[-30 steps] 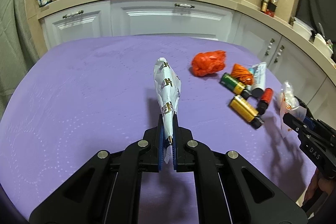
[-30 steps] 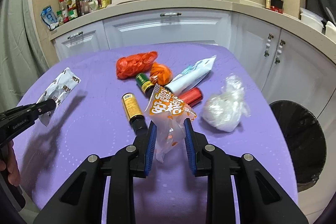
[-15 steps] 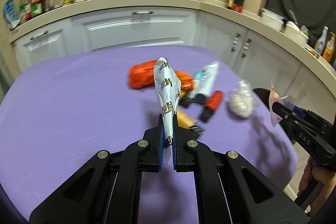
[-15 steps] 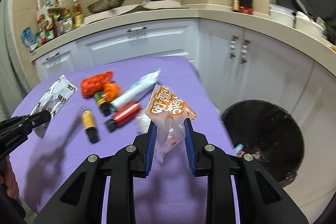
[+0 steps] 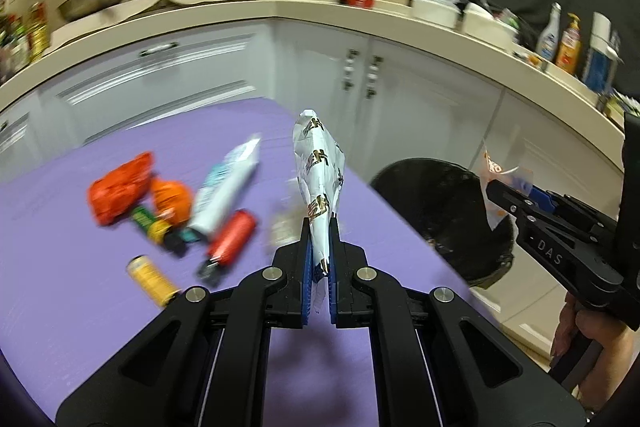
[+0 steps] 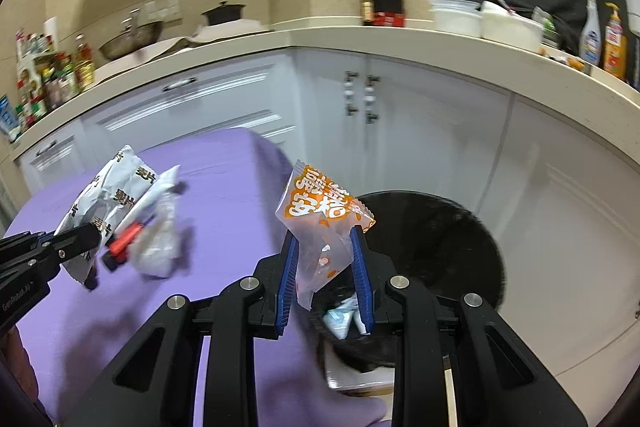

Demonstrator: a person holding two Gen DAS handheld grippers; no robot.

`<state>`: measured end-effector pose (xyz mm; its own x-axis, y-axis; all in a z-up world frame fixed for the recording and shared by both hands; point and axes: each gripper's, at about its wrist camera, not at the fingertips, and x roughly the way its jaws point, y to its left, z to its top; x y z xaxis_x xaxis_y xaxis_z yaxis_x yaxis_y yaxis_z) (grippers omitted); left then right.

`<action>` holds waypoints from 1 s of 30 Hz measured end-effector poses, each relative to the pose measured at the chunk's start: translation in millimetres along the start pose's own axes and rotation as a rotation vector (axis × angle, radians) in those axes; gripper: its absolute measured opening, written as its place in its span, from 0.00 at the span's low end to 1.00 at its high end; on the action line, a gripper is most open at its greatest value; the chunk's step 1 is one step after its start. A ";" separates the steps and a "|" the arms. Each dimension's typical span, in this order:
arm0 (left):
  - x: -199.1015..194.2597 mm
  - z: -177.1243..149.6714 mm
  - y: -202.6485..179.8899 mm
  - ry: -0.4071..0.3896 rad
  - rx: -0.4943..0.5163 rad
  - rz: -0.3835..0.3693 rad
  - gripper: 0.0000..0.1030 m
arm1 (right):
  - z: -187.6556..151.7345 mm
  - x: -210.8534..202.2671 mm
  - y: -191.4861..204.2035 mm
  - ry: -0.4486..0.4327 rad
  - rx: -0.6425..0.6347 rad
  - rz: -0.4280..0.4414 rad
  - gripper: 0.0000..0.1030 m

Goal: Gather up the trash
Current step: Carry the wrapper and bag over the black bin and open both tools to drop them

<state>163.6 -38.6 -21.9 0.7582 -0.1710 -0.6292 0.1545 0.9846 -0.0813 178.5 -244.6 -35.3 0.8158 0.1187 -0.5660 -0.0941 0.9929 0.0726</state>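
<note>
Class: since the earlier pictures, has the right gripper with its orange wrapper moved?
Yes. The right gripper, shut on the orange wrapper, swung off the purple table to the black bin.

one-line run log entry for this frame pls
left gripper: shut on silver wrapper | right gripper: shut on orange wrapper | black bin: below right gripper

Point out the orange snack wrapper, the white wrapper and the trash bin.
orange snack wrapper [image 6: 320,227], right wrist view, clear lower body between the pads.
white wrapper [image 5: 318,175], left wrist view, printed middle above the jaws.
trash bin [image 6: 452,227], right wrist view, dark inner wall.
</note>
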 end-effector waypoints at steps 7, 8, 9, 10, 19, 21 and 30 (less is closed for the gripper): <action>28.5 12.3 -46.0 0.012 0.070 -0.043 0.06 | 2.8 9.3 -37.1 -0.003 0.037 -0.049 0.26; 31.5 13.2 -51.0 0.014 0.078 -0.047 0.06 | 3.5 10.6 -42.8 -0.004 0.043 -0.055 0.26; 36.3 15.0 -56.6 0.018 0.085 -0.053 0.06 | 3.8 11.4 -47.2 -0.006 0.048 -0.060 0.26; 40.6 16.4 -61.7 0.021 0.093 -0.057 0.06 | 3.9 12.5 -51.6 -0.005 0.052 -0.066 0.26; 69.5 24.2 -91.8 0.041 0.135 -0.081 0.06 | 1.9 26.6 -82.7 0.005 0.087 -0.092 0.26; 76.1 26.6 -97.9 0.041 0.145 -0.084 0.06 | 1.7 31.0 -87.9 0.008 0.094 -0.095 0.26; 111.1 33.3 -118.0 0.087 0.181 -0.101 0.08 | 0.2 55.5 -102.2 0.033 0.116 -0.104 0.28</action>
<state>250.8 -175.0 -56.5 0.6768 -0.2569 -0.6899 0.3440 0.9389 -0.0121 233.5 -339.5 -74.0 0.7983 0.0177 -0.6020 0.0576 0.9927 0.1056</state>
